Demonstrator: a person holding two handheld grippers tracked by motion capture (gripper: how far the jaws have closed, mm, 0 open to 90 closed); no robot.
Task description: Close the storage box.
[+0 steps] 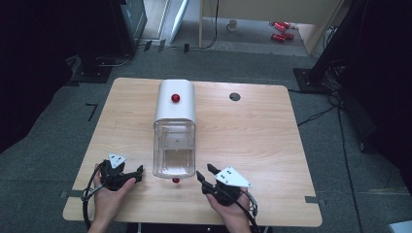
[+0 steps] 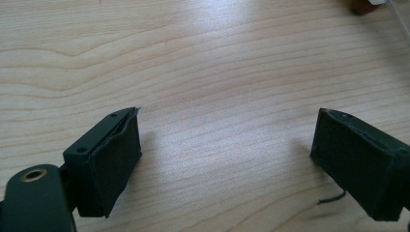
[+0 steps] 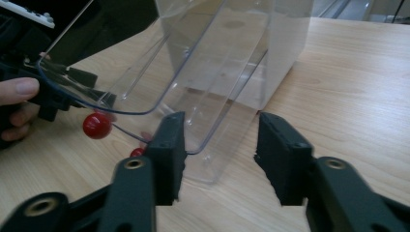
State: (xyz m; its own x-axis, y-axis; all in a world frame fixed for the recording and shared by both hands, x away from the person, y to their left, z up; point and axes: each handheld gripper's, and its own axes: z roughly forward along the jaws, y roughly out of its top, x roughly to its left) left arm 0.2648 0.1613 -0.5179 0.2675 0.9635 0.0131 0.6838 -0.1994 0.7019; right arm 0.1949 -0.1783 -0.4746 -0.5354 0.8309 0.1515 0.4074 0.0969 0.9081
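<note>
A clear plastic bin (image 1: 174, 148) lay on its side near the middle of the worktop (image 1: 252, 141), its open end toward the person and its far end capped by a white housing (image 1: 175, 99) with a red knob (image 1: 175, 98). It looked light, rigid and slick, likely to skate on the wood; I judged the thin open rim the sensible place to pinch. The left gripper (image 1: 140, 174) rested at the bin's near left corner, its fingers (image 2: 113, 162) wide over bare wood. The right gripper (image 3: 220, 154) faced the rim with fingers (image 3: 167, 152) spread, gripping nothing. A small red ball (image 3: 97, 125) sat by the rim; what it was attached to was hard to make out through the clear wall.
</note>
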